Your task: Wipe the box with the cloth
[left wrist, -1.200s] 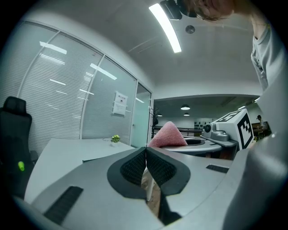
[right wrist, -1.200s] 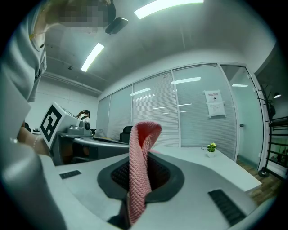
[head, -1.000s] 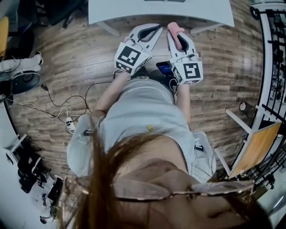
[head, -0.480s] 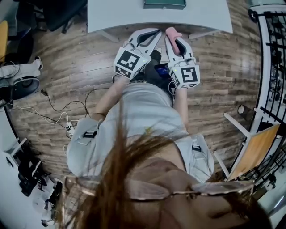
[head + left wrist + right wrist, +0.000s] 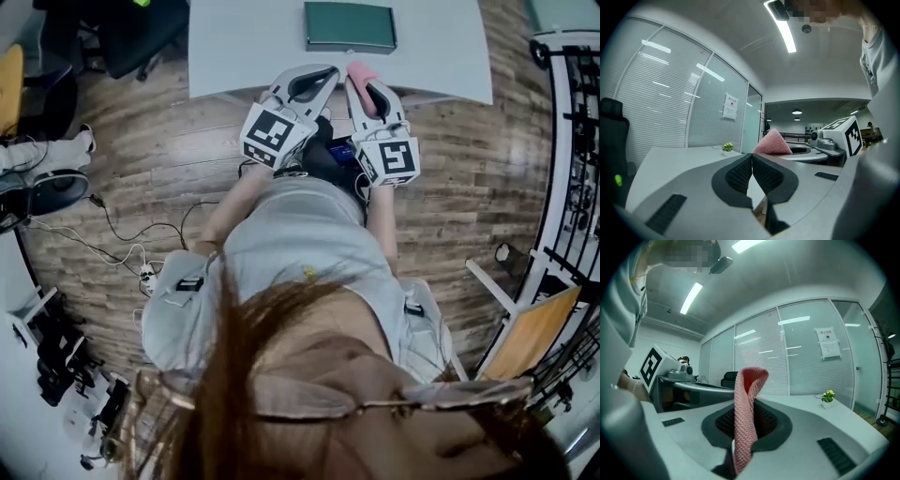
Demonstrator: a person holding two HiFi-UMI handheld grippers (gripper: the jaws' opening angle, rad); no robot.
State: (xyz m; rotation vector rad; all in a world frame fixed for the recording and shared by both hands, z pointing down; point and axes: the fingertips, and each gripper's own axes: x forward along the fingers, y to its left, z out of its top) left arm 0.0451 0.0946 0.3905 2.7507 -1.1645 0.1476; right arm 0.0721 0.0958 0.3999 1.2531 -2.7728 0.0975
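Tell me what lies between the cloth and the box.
Nothing: in the head view only bare table separates the cloth from the box.

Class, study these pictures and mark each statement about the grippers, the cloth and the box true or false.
1. The right gripper holds the pink cloth. True.
2. The left gripper has its jaws wide apart. False: they are shut, with nothing between them.
3. The box lies on the floor. False: it lies on the white table.
4. The cloth is not touching the box. True.
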